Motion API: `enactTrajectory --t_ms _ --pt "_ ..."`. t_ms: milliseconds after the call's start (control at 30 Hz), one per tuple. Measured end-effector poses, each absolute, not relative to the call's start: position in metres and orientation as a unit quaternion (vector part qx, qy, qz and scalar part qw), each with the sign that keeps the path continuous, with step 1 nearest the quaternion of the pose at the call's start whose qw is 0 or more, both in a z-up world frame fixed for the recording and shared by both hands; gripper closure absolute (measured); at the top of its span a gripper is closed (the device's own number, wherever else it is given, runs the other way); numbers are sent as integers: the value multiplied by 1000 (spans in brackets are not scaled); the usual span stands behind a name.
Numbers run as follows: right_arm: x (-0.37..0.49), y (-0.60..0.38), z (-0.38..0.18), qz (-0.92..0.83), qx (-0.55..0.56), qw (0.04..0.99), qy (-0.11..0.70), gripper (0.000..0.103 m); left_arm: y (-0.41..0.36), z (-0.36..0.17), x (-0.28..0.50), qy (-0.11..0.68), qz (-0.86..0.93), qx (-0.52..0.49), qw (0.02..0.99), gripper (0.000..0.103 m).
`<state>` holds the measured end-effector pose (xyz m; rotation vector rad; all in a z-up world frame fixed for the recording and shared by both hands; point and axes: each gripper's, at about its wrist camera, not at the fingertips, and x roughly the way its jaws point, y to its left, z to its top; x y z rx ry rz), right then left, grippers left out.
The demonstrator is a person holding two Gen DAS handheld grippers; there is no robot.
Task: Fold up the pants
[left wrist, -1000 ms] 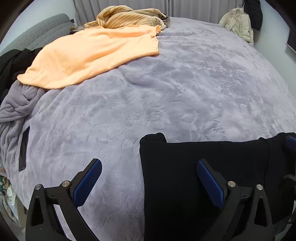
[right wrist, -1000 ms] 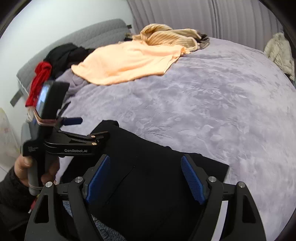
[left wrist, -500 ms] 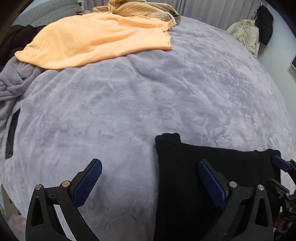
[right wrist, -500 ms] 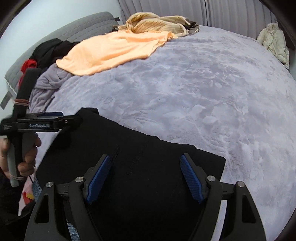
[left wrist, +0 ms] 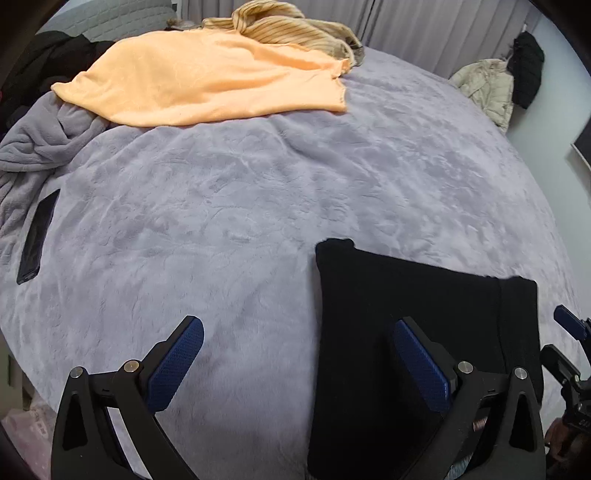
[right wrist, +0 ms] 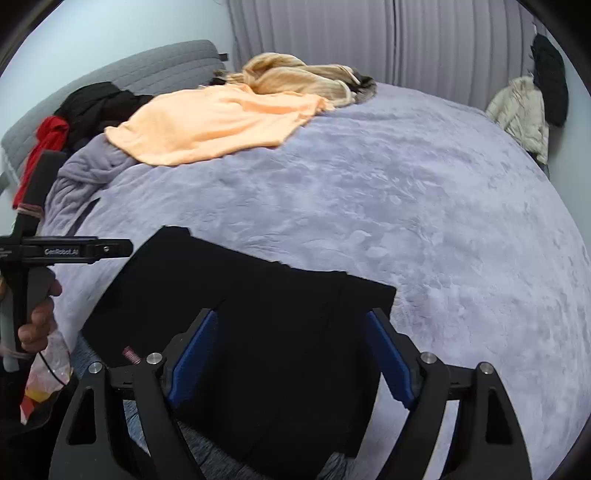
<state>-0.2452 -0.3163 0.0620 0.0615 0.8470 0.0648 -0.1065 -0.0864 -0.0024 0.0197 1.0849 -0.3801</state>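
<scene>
1. Lying at the near edge of the bed (left wrist: 258,192), the black pants (left wrist: 413,295) form a flat, folded rectangle on the lilac blanket. Their long side runs left to right across both views, and part of the cloth hangs over the near edge.
2. Far left in the left wrist view, a dark phone (left wrist: 37,240) lies flat on the blanket, well apart from the pants. An orange towel (left wrist: 207,85) and a striped garment (left wrist: 291,27) lie at the far side, also well clear.
3. The left gripper (left wrist: 295,365) hangs above the bed with its jaws wide apart and nothing between them. Its left finger is over bare blanket, its right finger over the pants' left part, so the left edge of the pants runs between them.
4. The right gripper (right wrist: 291,354) hovers over the middle-to-right part of the pants (right wrist: 258,314). Its jaws have just been opening wider; they hold nothing, and cloth only lies below them.
5. My judgement: the next fold turns on the long axis. Each gripper is nearest its own end, left to the left edge, right to the right corner, so either end could be brought over the other.
6. A person's hand (right wrist: 37,321) holds the left gripper's handle at the left of the right wrist view.
</scene>
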Motion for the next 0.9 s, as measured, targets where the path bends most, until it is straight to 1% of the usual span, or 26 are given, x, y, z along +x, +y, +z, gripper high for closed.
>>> enactTrajectory --t_ms 67,167,233,267,333,467,567,733,833,900 --pt "-258 -294 59 64 15 906 417 14 -86 -2 -127 503 -198 27 841 0" --pt "-261 -259 39 70 -43 898 432 14 -89 -21 -138 499 -156 81 848 0" --pt "-259 -250 17 51 -78 887 452 14 -77 -36 -139 523 -151 42 838 0" --pt "-261 -251 13 50 -76 890 447 13 -73 -40 -143 524 -151 22 838 0" --pt "-264 -258 8 47 -64 894 440 7 -72 -41 -150 512 -158 29 844 0" --pt "-265 -267 8 49 -48 894 443 7 -63 -23 -147 509 -158 3 846 0" --pt "-271 -265 10 41 -46 896 440 7 -55 -23 -154 517 -154 -2 842 0" --pt "-285 -272 17 36 -32 898 437 7 -64 -49 -173 506 -130 53 851 0" --pt "-289 -271 26 24 -27 899 436 7 -64 -28 -179 490 -124 55 861 0" --pt "-295 -266 37 37 -23 907 418 7 -67 -8 -191 473 -176 37 862 0"
